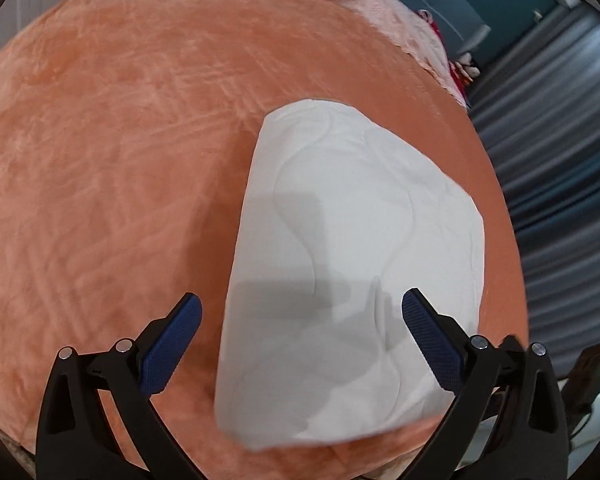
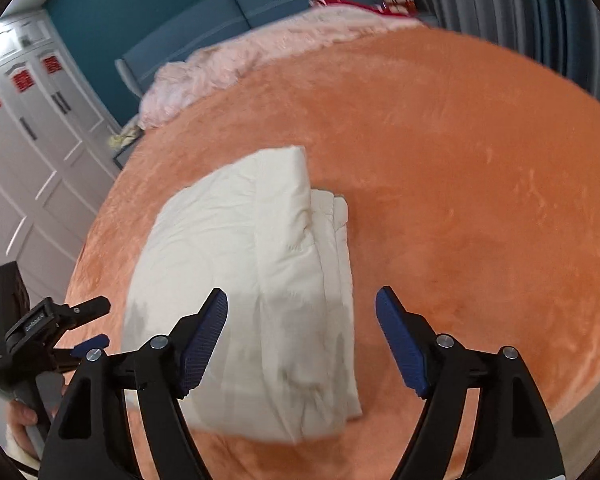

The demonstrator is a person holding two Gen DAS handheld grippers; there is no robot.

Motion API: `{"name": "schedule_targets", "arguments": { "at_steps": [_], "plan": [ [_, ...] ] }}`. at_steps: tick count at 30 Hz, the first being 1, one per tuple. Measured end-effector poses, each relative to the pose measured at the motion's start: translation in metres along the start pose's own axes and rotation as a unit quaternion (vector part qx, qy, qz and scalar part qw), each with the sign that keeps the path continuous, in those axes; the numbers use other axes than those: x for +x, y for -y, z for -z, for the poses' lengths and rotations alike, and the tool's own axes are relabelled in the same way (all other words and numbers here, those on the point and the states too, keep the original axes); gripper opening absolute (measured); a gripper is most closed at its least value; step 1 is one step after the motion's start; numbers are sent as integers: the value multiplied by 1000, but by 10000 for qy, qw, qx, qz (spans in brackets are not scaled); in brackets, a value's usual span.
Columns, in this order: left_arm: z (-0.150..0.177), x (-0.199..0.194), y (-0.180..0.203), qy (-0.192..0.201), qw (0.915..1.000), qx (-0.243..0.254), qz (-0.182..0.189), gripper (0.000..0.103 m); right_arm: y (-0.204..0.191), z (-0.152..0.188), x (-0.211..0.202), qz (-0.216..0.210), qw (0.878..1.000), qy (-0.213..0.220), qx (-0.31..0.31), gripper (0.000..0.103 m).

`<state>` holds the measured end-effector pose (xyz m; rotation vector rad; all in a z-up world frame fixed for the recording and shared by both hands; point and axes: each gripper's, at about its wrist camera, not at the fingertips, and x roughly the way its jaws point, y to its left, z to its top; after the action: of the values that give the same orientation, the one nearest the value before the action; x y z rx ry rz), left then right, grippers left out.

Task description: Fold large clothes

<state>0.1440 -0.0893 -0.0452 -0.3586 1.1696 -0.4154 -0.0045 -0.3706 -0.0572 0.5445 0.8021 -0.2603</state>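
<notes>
A white garment (image 1: 352, 264) lies folded into a thick rectangular bundle on the orange plush bed cover (image 1: 120, 140). In the right wrist view the bundle (image 2: 252, 280) shows stacked layers along its right edge. My left gripper (image 1: 302, 306) is open and empty, hovering above the bundle's near end. My right gripper (image 2: 302, 304) is open and empty, above the bundle's near part. The left gripper also shows at the lower left of the right wrist view (image 2: 88, 326), off the bundle's left side, with its jaws apart.
A pale pink fluffy blanket (image 2: 236, 60) lies at the head of the bed. A teal headboard (image 2: 240, 8) stands behind it. White wardrobe doors (image 2: 32, 152) are on the left and grey curtains (image 1: 552, 168) run along the bed's other side.
</notes>
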Motion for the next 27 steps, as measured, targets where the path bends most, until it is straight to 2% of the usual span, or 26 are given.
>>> {"name": "schedule_targets", "arguments": {
  "at_steps": [3, 6, 8, 10, 14, 19, 22, 24, 25, 26, 27],
  "plan": [
    [-12, 14, 9, -31, 9997, 83, -216, 98, 3, -9, 18, 74, 9995, -162, 248, 75],
    [-14, 23, 26, 64, 9970, 501, -586, 98, -11, -15, 27, 237, 9997, -72, 70, 58],
    [-15, 34, 42, 137, 9915, 911, -923, 98, -22, -18, 33, 288, 9993, -78, -202, 37],
    [-16, 44, 52, 177, 9875, 1151, -1058, 98, -30, -23, 44, 430, 9981, -99, -439, 34],
    [-17, 60, 63, 133, 9841, 1326, -1170, 98, -29, -27, 80, 723, 9952, -304, -582, 34],
    [-16, 77, 70, 186, 9773, 1535, -1449, 98, -17, -17, 103, 718, 9953, -391, -527, 34],
    [-13, 85, 74, 244, 9720, 1676, -1629, 98, -12, -14, 107, 701, 9957, -371, -471, 39],
    [-13, 86, 74, 237, 9707, 1698, -1683, 98, -11, -16, 106, 796, 9952, -342, -463, 52],
    [-14, 84, 75, 222, 9710, 1692, -1677, 98, -10, -16, 105, 967, 9939, -298, -445, 68],
    [-16, 80, 74, 171, 9719, 1674, -1648, 98, -7, -16, 106, 975, 9941, -288, -388, 72],
    [-17, 77, 74, 136, 9725, 1650, -1635, 98, -2, -16, 106, 881, 9952, -318, -277, 72]
  ]
}}
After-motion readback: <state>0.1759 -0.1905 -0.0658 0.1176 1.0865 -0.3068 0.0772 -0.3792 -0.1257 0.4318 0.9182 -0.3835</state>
